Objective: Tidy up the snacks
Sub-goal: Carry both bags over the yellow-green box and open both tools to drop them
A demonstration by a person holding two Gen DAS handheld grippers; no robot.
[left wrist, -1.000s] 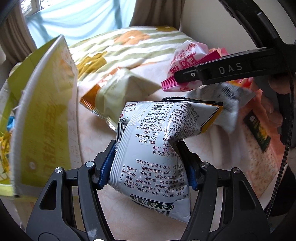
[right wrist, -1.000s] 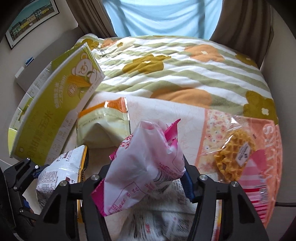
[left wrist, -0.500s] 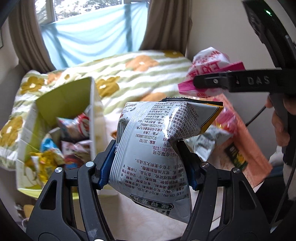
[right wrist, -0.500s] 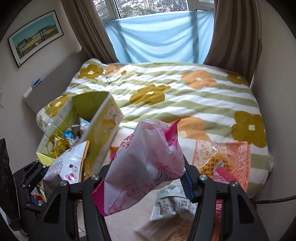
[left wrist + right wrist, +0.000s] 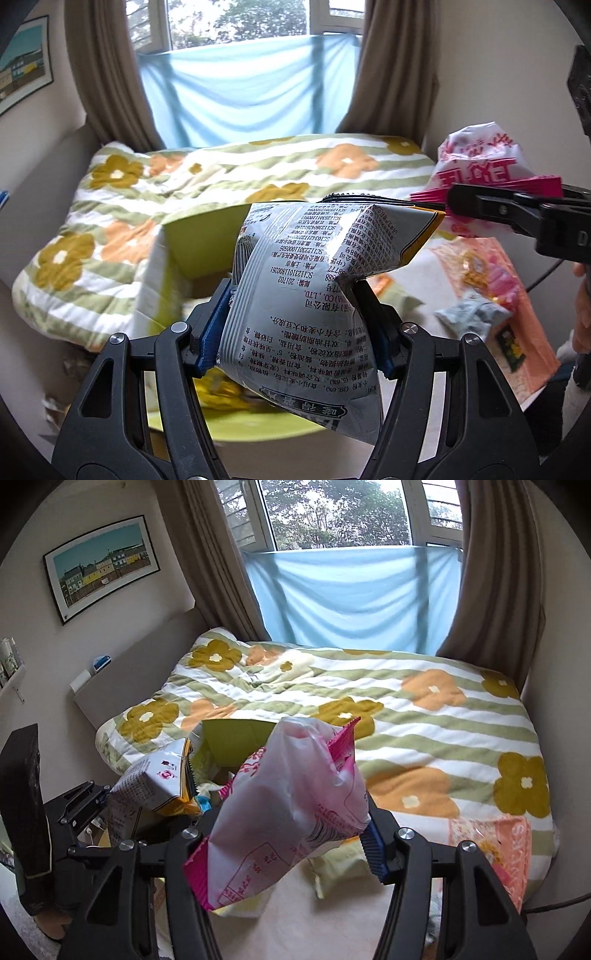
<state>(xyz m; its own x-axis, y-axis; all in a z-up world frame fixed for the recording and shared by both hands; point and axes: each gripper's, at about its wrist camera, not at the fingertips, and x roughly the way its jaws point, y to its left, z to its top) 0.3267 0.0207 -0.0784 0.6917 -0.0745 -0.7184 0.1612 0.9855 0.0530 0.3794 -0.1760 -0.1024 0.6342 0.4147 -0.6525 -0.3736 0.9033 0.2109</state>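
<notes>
Two snack packets held in the grippers above the yellow-green box.

Left gripper (image 5: 295,325) pinches the silver packet (image 5: 314,291), long axis upright, hiding much of the box (image 5: 184,254). At 2 o'clock, right gripper (image 5: 291,834) pinches the pink packet (image 5: 291,812), tilted toward 1 o'clock. Loose snacks (image 5: 476,314) lie on the flowered bedspread (image 5: 424,716); curtained window (image 5: 351,513) at 12 o'clock.

Soft daylight came through the window (image 5: 343,513), filtered by a blue cloth (image 5: 351,598). The room was evenly bright without harsh shadows. Motion blur smeared the green box (image 5: 166,295). Fisheye bending curved the edges, and the corners were black.
</notes>
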